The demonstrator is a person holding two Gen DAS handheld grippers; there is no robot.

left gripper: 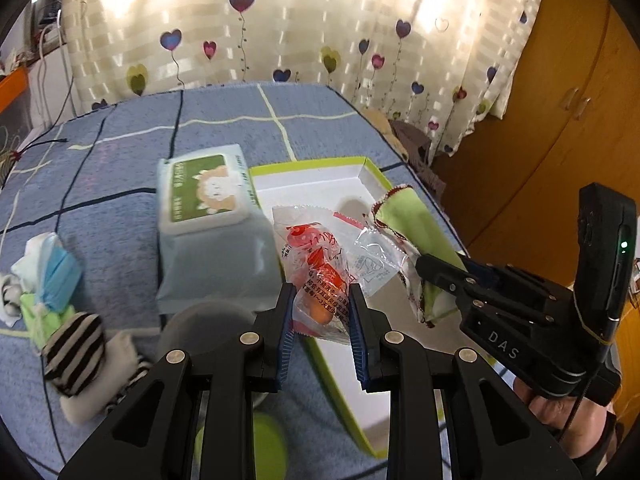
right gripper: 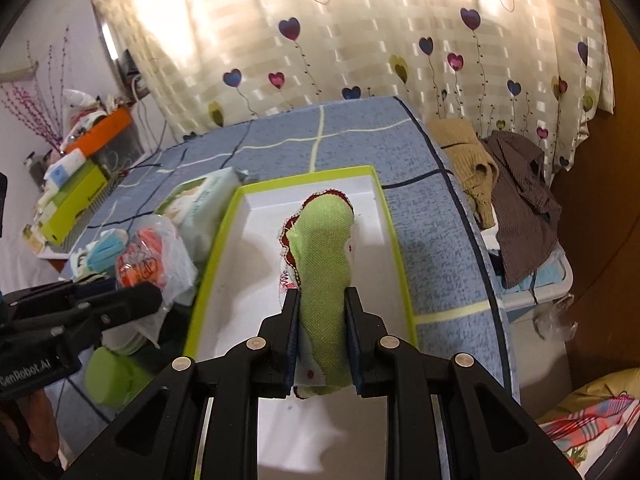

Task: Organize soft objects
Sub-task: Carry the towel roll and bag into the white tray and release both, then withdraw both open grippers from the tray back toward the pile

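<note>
Both pinch: left gripper (left gripper: 322, 312) snack packet (left gripper: 316, 268), right gripper (right gripper: 322, 320) green cloth (right gripper: 326, 264); socks (left gripper: 76, 344), prob, left cam only

The green round object (left gripper: 262, 446) at six o'clock in the left wrist view is blurred and half hidden behind the left gripper's (left gripper: 322, 300) arms. The printed text on the clear snack packet (left gripper: 316, 264) is too small to read. The green cloth's (right gripper: 324, 280) lower end disappears between the right gripper's (right gripper: 322, 300) pads. The tray's (right gripper: 396, 240) near edge is covered by that gripper's body.
</note>
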